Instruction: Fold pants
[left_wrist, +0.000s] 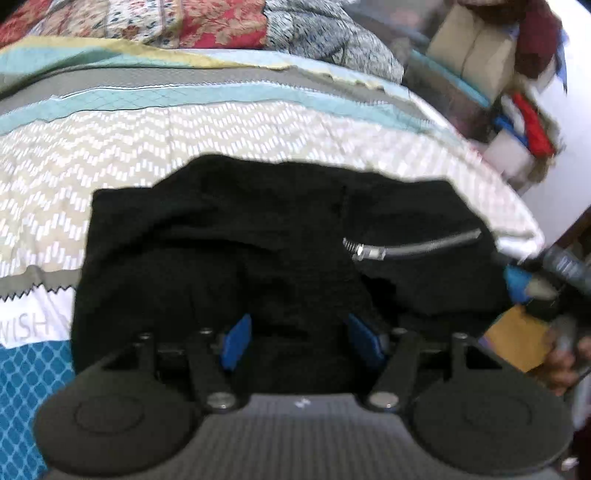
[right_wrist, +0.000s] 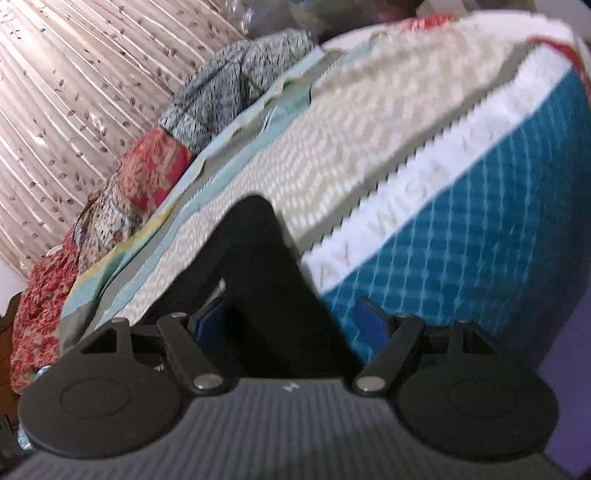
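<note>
Bedspread reads "WISH" beside black pants.

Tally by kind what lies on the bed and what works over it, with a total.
Black pants: 1
Silver zipper on the pants: 1
Patterned bedspread: 1
Floral quilt at the far edge: 1
Gripper: 2, the left gripper and the right gripper, both with jaws apart
Total: 6

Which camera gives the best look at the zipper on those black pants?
The left wrist view: the zipper lies across the pants, pull and teeth visible. The right wrist view shows only a short silver bit at the fabric edge.
</note>
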